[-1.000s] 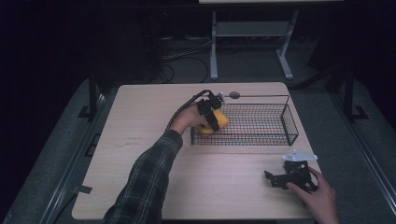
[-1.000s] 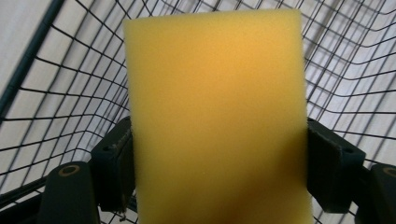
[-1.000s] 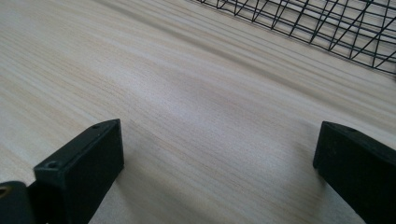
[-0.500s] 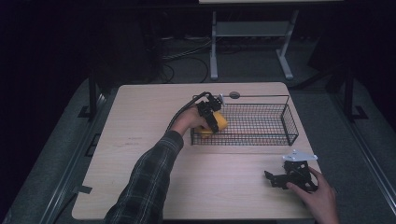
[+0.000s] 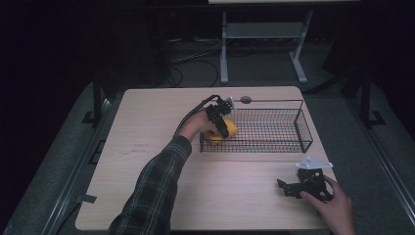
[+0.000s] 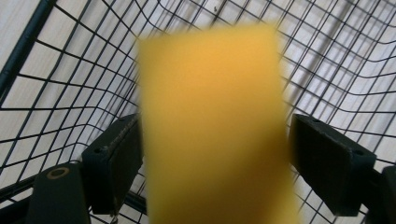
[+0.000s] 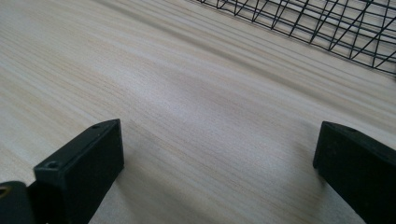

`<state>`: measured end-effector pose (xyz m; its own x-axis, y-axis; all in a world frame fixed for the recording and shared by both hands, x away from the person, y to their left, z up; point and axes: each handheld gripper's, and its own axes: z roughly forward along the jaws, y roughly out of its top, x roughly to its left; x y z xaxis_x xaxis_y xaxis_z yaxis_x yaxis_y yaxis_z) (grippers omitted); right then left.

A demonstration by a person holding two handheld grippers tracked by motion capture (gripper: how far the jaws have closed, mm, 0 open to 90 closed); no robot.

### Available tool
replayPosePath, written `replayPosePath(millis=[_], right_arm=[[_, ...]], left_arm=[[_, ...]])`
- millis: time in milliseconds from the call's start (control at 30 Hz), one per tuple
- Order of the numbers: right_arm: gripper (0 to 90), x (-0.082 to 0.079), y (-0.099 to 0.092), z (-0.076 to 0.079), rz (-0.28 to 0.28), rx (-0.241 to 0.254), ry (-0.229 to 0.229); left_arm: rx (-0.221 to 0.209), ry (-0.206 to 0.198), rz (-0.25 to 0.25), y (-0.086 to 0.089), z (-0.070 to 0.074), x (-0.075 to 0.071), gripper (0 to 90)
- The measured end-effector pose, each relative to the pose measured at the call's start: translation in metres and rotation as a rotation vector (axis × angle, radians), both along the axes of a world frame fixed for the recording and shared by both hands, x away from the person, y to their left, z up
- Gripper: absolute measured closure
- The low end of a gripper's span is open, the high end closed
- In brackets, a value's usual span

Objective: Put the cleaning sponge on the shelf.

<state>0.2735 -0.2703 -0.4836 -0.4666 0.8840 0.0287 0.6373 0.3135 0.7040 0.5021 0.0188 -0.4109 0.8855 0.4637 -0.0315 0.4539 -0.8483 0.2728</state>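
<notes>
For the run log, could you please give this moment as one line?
left hand-held gripper: opening, yellow block between jaws | wire basket: block inside | right hand-held gripper: open, on table

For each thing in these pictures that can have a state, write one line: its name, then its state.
Yellow block: inside the basket's left end, between the left gripper's jaws, a gap showing at the right jaw.
Wire basket: upright on the table.
Left gripper: jaws just opening.
Right gripper: open, empty, over bare table.

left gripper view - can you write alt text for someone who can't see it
A blurred yellow block stands between the left claw's two black jaws, the left jaw at its edge and a narrow gap showing before the right one. Behind it are the walls and floor of a black wire basket on a pale wooden table.
</notes>
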Motion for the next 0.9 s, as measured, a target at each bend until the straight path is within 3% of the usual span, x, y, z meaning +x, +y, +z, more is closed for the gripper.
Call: replayPosePath(millis=[233,600,900], right_arm=[[1.1,0.000,0.000,0.000,0.000,-0.002,0.000],[1.1,0.000,0.000,0.000,-0.001,-0.002,0.001],[1.1,0.000,0.000,0.000,0.000,0.000,0.001]], left_arm=[[-0.011,-0.010,-0.002,0.001,0.006,0.000,18.2],[-0.067,-0.027,0.004,0.010,0.035,-0.005,18.2],[-0.069,-0.054,-0.011,0.020,0.052,-0.014,18.2]])
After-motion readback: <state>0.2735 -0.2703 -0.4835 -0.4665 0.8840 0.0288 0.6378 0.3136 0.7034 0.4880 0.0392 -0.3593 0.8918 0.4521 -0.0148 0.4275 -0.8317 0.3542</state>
